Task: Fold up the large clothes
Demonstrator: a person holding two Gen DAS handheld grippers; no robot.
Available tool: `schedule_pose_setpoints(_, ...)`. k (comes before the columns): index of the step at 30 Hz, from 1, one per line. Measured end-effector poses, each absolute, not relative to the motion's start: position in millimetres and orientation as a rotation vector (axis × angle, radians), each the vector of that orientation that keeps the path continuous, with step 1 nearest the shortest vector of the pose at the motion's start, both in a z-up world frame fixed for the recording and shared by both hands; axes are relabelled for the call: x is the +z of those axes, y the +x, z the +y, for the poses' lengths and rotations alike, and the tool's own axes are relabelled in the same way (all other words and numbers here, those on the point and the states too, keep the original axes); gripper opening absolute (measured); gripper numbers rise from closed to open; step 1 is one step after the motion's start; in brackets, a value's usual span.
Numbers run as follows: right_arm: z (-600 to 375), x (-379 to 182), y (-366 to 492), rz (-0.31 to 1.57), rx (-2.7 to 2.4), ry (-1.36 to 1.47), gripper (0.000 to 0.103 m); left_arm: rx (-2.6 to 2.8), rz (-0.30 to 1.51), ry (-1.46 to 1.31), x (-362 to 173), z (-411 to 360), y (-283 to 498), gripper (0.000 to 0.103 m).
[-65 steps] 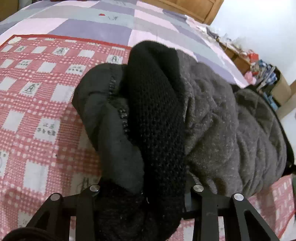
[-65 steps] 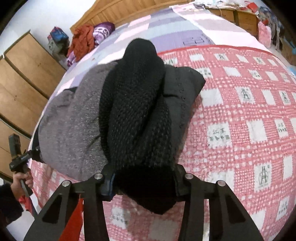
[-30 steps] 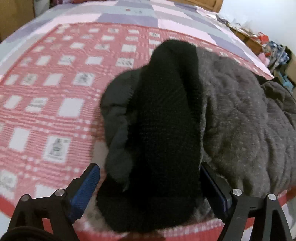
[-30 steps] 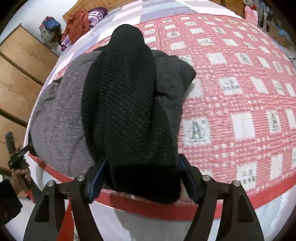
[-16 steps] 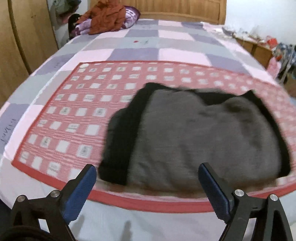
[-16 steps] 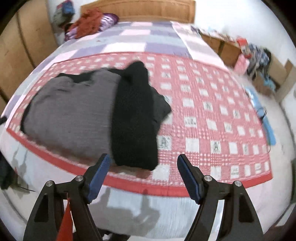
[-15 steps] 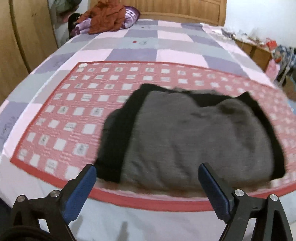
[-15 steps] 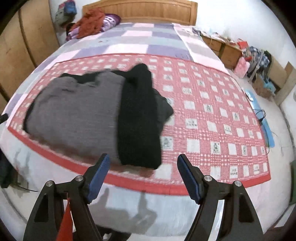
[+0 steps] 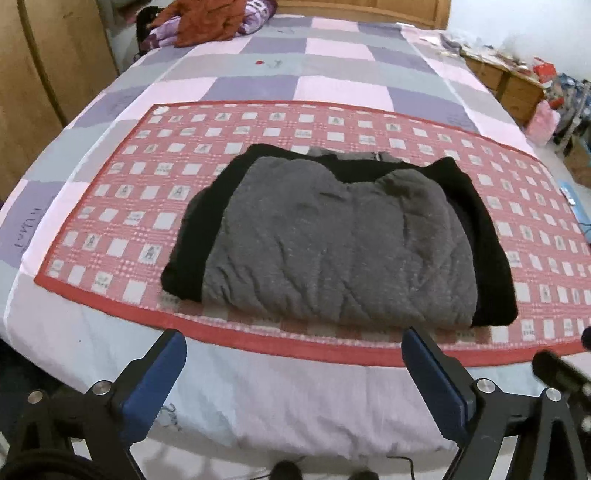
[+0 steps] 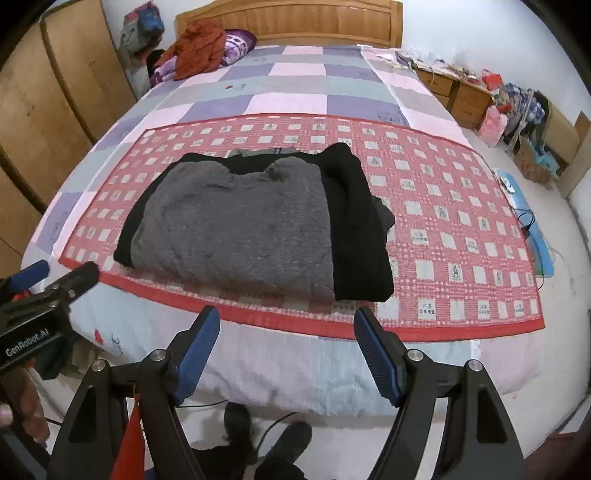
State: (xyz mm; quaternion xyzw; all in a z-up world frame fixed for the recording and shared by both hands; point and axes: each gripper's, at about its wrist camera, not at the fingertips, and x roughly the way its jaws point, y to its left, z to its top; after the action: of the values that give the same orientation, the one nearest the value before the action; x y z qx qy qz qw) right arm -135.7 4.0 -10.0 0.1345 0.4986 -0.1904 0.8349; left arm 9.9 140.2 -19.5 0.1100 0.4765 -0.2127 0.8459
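A folded grey and black jacket lies on the red checked mat near the bed's front edge; it also shows in the right wrist view, with black knit sleeves folded along both sides. My left gripper is open and empty, held back off the bed in front of the jacket. My right gripper is open and empty, also back from the bed edge. The left gripper also shows at the left of the right wrist view.
The bed has a purple and pink checked cover and a wooden headboard. A pile of clothes lies at its far left. Wooden wardrobes stand left. Boxes and clutter sit right; a cable lies on the floor.
Both grippers have let go of the black sleeves, opened and pulled back from the bed. The jacket now lies folded on the mat.
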Motion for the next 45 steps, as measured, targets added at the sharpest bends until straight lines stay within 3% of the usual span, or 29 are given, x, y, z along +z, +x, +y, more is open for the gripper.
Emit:
schedule_pose_setpoints(21,39,26,-123,1.074,-0.416,0.319,0.078,-0.45,1.021,0.291,22,149,13,0.097)
schedule_pose_setpoints(45,33,29,-125,1.082,-0.429,0.357,0.078,-0.457,1.059,0.287,16,132,19,0.097)
